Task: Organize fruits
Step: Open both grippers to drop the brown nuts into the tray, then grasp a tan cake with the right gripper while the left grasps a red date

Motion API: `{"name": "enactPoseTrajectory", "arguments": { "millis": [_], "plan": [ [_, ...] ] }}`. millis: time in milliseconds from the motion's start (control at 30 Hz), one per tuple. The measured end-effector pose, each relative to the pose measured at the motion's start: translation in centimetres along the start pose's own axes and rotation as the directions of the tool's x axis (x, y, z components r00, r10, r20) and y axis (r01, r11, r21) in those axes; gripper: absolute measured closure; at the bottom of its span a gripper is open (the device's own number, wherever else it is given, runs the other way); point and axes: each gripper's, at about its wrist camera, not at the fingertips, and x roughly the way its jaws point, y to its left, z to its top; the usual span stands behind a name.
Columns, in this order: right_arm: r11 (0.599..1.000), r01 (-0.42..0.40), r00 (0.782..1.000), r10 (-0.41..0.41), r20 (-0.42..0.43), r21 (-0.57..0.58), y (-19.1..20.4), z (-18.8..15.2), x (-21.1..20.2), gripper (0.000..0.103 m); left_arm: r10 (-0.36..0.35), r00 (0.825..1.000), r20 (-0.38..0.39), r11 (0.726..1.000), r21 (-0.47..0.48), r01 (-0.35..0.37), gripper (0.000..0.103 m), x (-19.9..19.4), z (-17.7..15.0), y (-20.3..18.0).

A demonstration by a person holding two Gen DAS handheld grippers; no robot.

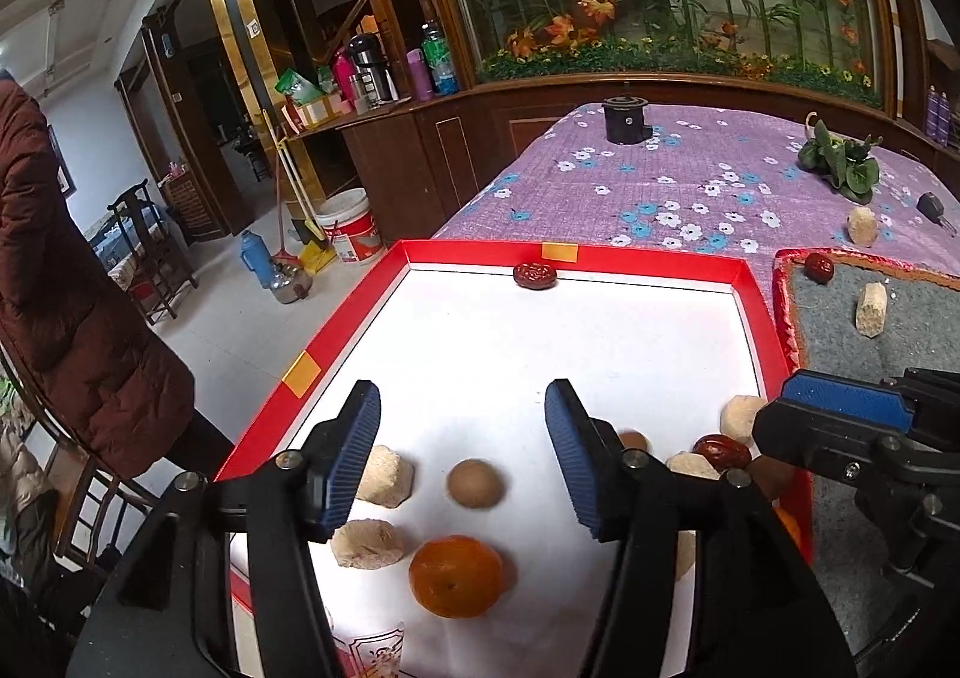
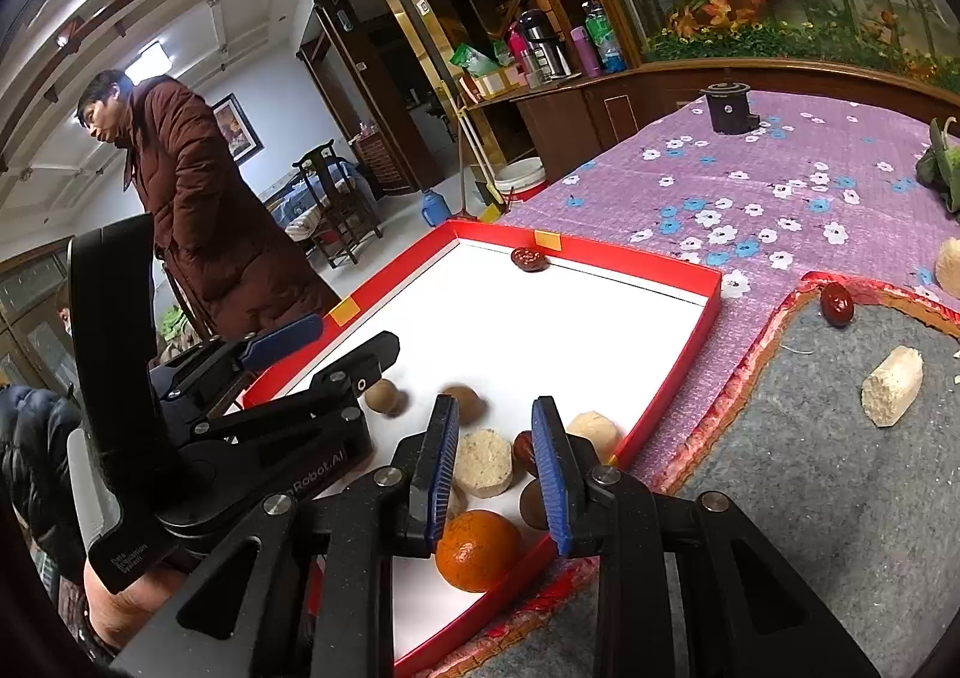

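Fruits sitting mostly in the red-rimmed tray (image 1: 354, 318), white floor inside. Left wrist view: one orange (image 1: 456, 576), one round brown longan (image 1: 476, 483) plus another peeking behind the finger, two red dates in the tray (image 1: 535, 276) (image 1: 722, 451), about five pale crumbly chunks. Over on the grey mat (image 1: 900, 330): one more date, one chunk. Left gripper (image 1: 462, 456) spread fairly wide over the tray, nothing between the pads.

Right wrist view: same orange (image 2: 478, 549) near the tray's corner, three longans, two dates inside, one date (image 2: 837, 304) and one chunk (image 2: 892, 386) on the mat. Right gripper (image 2: 498, 474) narrow, gap showing, gripping nothing. One person in a brown coat (image 2: 204, 210) standing beside.
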Motion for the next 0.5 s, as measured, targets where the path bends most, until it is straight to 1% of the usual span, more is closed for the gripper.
{"name": "enactPoseTrajectory", "arguments": {
  "millis": [167,233,267,333,400,433,500],
  "plan": [
    [1.0,0.006,1.0,-0.006,0.013,0.016,-0.4,0.3,-0.5,0.075,-0.002,1.0,-0.009,1.0,0.007,0.002,0.047,0.0,0.0,-0.1],
    [1.0,0.018,0.999,-0.019,0.047,0.026,-1.1,1.0,-1.6,0.075,-0.007,1.0,-0.017,1.0,0.013,0.008,0.045,-0.1,0.1,-0.3],
    [0.999,0.023,0.997,-0.026,0.079,0.043,-1.8,1.5,-2.5,0.075,-0.01,1.0,-0.017,1.0,0.017,0.01,0.045,-0.2,0.1,-0.4],
    [0.994,0.025,0.986,-0.043,0.159,0.11,-3.9,2.4,-4.9,0.073,-0.018,1.0,-0.006,0.999,0.033,0.019,0.045,-0.6,0.5,-1.0],
    [0.972,0.011,0.968,-0.069,0.243,0.234,-7.5,3.2,-7.6,0.062,-0.051,0.999,0.009,0.997,0.055,0.05,0.045,-1.2,1.1,-2.0],
    [0.946,-0.004,0.954,-0.093,0.284,0.323,-10.2,3.3,-9.1,0.061,-0.072,0.997,0.019,0.995,0.074,0.07,0.045,-1.6,1.5,-2.7],
    [0.904,-0.015,0.939,-0.135,0.318,0.428,-13.7,3.1,-10.8,0.061,-0.098,0.995,0.037,0.988,0.123,0.093,0.043,-2.0,2.3,-4.4]
  ]
}}
